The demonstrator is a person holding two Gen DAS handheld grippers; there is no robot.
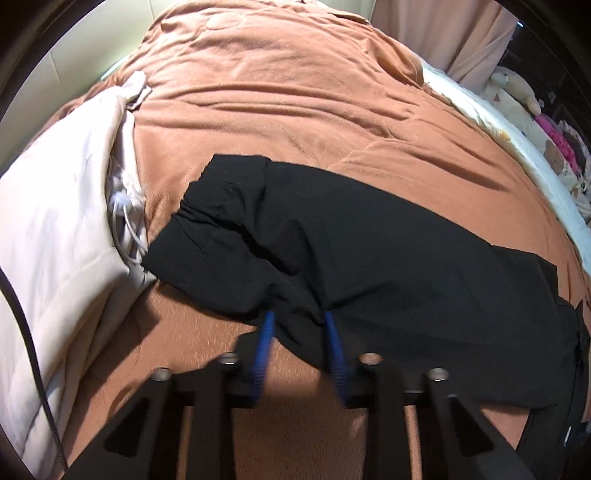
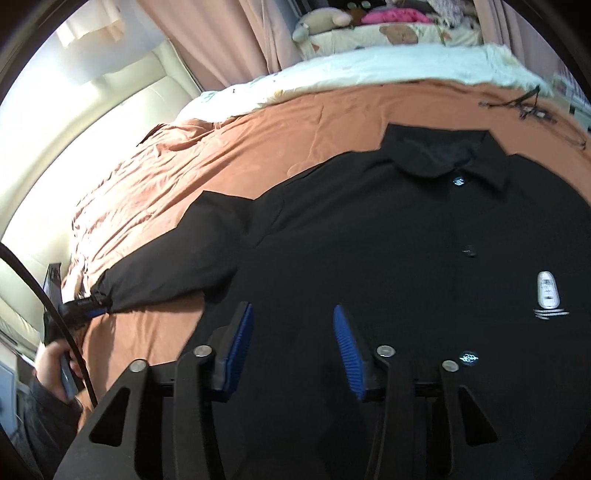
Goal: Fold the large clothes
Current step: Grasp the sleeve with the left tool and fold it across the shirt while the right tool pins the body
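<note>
A black collared jacket (image 2: pixel 406 240) with a white chest logo lies front up on an orange bedspread (image 2: pixel 221 155). Its left sleeve (image 1: pixel 332 240) stretches out to the side. My left gripper (image 1: pixel 299 317) has its blue fingers closed on a fold of the sleeve near the cuff and holds it slightly off the bed; it also shows in the right wrist view (image 2: pixel 86 308) at the cuff. My right gripper (image 2: pixel 293 314) is open and empty, hovering over the jacket's lower front.
A beige garment with white drawstrings (image 1: pixel 74 221) lies at the left of the bed. A white quilt (image 2: pixel 369 70), stuffed toys (image 2: pixel 321 20) and curtains (image 2: pixel 221 40) stand beyond the far edge. A black cord (image 2: pixel 528 105) lies near the collar.
</note>
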